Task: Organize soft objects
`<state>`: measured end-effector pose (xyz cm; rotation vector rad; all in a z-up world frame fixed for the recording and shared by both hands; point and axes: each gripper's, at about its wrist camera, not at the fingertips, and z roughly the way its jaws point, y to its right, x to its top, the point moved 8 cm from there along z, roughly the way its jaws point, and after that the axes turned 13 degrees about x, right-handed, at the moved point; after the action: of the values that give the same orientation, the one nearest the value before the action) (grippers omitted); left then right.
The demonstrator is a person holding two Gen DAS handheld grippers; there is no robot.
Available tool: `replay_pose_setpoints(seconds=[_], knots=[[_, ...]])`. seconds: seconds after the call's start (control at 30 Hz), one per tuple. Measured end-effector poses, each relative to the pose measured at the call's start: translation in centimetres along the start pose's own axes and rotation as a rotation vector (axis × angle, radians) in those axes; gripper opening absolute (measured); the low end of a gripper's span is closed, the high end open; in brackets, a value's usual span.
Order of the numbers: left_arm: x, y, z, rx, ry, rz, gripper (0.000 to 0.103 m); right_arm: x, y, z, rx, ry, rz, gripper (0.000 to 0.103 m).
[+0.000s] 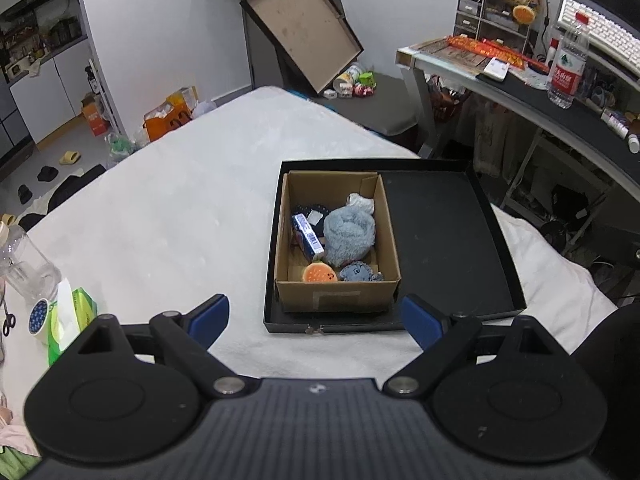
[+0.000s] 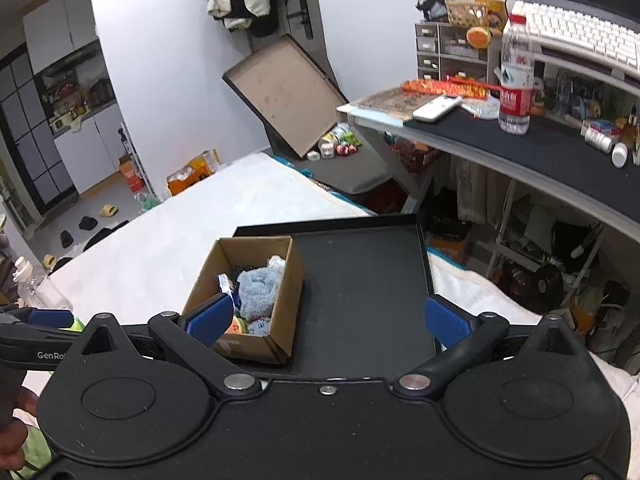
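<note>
Both the left gripper (image 1: pixel 315 318) and the right gripper (image 2: pixel 327 320) hovered empty with fingers spread wide. The soft toys (image 1: pixel 349 234) lay packed in the cardboard box (image 1: pixel 336 296), just beyond the left fingertips inside the black tray (image 1: pixel 448 240). A careless reach could probably have pinched the box wall or dragged the light box across the tray.

The black tray's (image 1: pixel 440 240) right half lies bare — open passage; the cardboard box (image 1: pixel 336 296) fills its left side, white bedcover (image 1: pixel 160 208) beyond unobstructed.
</note>
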<state>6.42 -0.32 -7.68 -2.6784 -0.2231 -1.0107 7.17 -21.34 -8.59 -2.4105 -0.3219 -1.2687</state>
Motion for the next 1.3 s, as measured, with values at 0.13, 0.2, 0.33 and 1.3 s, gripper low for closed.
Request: replay_pose_setpoints(seconds=[0.13, 0.2, 0.33, 1.3], knots=[[-0.1, -0.1, -1.2, -0.003, 0.017, -0.009, 0.092, 0.3, -0.8, -1.0, -0.021, 0.021, -0.023, 0.103], [-0.3, -0.2, -1.7, -0.003, 0.027, -0.010, 0.092, 0.2, -1.2, -1.3, -0.016, 0.019, -0.027, 0.103], [-0.6, -0.9, -2.6, 0.005, 0.040, -0.018, 0.092, -0.1, -1.6, -1.9, -0.031, 0.013, -0.035, 0.103], [-1.3, -1.3, -5.7, -0.006, 0.095, -0.016, 0.093, -0.8, -2.4, -4.2, -0.037, 0.025, -0.032, 0.103]])
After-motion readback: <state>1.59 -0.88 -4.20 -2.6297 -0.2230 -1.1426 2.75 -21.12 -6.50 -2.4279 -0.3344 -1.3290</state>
